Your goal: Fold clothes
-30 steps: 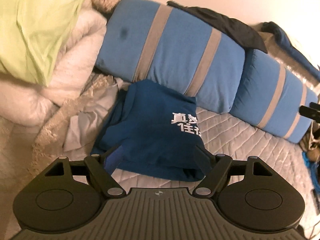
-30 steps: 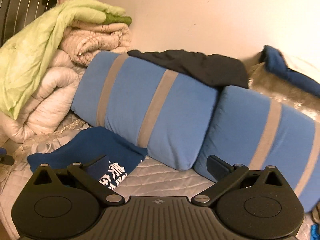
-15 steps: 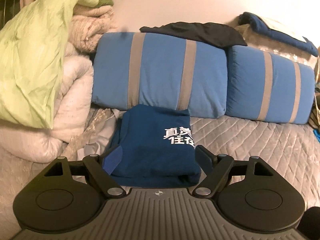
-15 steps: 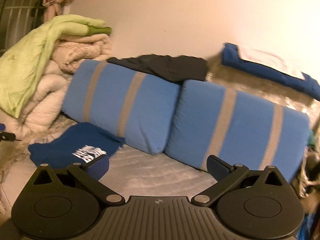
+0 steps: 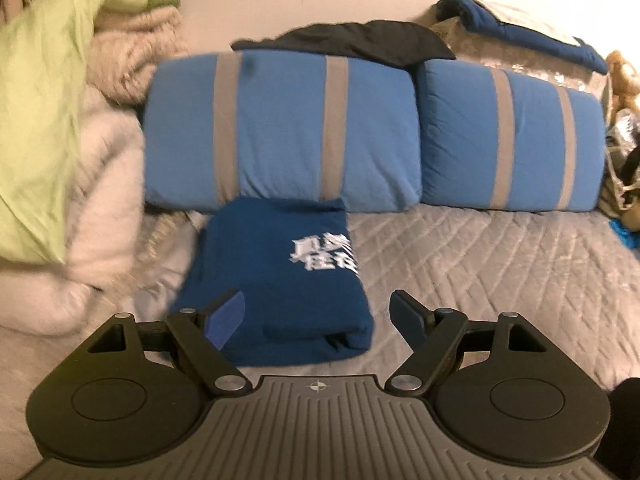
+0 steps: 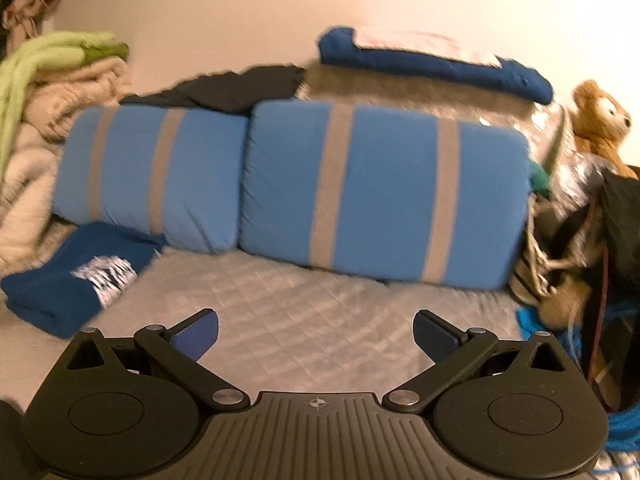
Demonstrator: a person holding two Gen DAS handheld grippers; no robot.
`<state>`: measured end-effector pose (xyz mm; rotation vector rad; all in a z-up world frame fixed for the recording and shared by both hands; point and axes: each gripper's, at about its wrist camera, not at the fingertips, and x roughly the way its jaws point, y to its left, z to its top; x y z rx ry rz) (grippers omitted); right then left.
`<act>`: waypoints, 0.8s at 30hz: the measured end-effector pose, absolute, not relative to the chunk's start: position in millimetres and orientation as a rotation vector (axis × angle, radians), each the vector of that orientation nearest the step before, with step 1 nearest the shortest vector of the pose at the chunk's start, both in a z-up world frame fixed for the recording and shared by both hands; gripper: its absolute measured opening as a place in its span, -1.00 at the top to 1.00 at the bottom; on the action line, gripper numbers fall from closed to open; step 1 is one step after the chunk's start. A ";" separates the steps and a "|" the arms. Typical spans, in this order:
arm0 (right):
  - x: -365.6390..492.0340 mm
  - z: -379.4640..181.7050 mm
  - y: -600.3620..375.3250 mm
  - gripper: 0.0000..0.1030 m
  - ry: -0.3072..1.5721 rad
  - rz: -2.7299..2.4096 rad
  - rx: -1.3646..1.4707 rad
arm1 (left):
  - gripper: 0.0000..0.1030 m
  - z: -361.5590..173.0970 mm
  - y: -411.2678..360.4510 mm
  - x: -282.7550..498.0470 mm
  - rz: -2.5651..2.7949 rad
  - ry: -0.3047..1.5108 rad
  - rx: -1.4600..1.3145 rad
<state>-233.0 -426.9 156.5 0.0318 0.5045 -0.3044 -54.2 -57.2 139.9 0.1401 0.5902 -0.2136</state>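
My left tool (image 5: 318, 312) is wide open and holds nothing; its fingers sit above the near edge of the folded shirt (image 5: 280, 280), not touching it as far as I can tell. My right tool (image 6: 316, 332) is equally wide open and empty, over bare quilt (image 6: 320, 312).

The shirt is dark blue with white print, folded to a compact rectangle, lying flat on the quilt. Its far edge is touching or just short of the left pillow (image 5: 280, 132). In the right wrist view the shirt (image 6: 76, 280) lies well to the left of that tool.

Behind: two blue pillows with grey stripes, side by side, the right pillow (image 6: 384, 192) just beside the left one. A black garment (image 5: 352, 40) is draped over the top where they meet. To the left, a heap of bedding (image 5: 60, 120), green over white. Far right, a teddy (image 6: 600, 120). Both views are motion-blurred.
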 end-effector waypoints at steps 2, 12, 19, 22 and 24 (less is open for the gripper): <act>-238.0 139.3 -434.8 -1.00 0.538 -0.328 0.010 | -0.55 126.0 -52.5 -51.4 -0.227 0.613 0.124; -250.2 39.5 -494.3 -1.00 0.699 -0.450 0.061 | -0.55 53.5 -23.8 -36.4 -0.175 0.752 0.079; -263.4 -9.2 -512.2 -1.00 0.764 -0.485 0.118 | -0.55 5.9 -10.3 -29.5 -0.143 0.830 0.087; -266.4 -27.1 -510.8 -1.00 0.791 -0.483 0.117 | -0.59 -8.1 -6.5 -31.7 -0.145 0.818 0.093; -271.5 -36.7 -510.7 -1.00 0.775 -0.490 0.144 | -0.70 -13.8 -5.3 -34.5 -0.146 0.797 0.100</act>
